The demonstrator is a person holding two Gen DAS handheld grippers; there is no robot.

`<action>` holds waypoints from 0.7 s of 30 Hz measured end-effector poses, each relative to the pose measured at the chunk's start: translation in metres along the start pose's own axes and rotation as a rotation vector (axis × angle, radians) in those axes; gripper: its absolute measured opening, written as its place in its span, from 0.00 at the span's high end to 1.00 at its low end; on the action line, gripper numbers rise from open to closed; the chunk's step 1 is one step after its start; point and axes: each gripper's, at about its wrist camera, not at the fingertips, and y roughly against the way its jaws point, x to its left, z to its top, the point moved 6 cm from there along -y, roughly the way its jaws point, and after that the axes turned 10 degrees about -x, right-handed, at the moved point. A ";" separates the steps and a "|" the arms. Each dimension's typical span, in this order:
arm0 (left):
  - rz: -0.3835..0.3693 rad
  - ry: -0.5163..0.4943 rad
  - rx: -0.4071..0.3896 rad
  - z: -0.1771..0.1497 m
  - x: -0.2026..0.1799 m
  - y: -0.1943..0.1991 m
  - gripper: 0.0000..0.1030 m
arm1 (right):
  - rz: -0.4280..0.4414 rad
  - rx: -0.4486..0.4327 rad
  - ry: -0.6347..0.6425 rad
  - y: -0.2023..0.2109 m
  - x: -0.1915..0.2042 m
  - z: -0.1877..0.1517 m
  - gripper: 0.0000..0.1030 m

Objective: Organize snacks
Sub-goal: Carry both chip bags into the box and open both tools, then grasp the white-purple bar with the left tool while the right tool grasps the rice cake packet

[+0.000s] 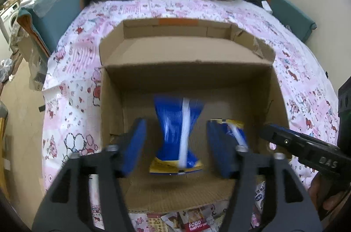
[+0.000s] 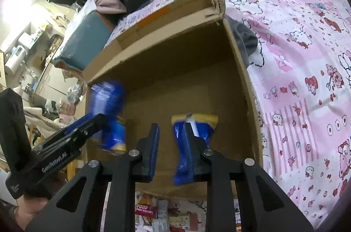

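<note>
Blue snack packet (image 1: 178,133), yellow-edged, white-striped, motion-blurred.

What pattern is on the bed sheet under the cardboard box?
Pink and white patchwork with little cartoon animals and hearts on the bed sheet; the right wrist view shows it best.
</note>
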 end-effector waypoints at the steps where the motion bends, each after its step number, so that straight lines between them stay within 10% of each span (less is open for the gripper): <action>1: 0.002 0.004 -0.009 0.001 0.001 0.002 0.23 | 0.010 -0.013 -0.005 0.002 0.001 0.002 0.50; 8: 0.031 0.053 -0.039 0.004 0.015 0.021 0.18 | -0.015 -0.116 0.060 0.027 0.009 0.009 0.19; 21: 0.123 0.102 -0.116 -0.017 0.054 0.086 0.17 | -0.101 -0.179 0.110 0.078 0.015 -0.020 0.11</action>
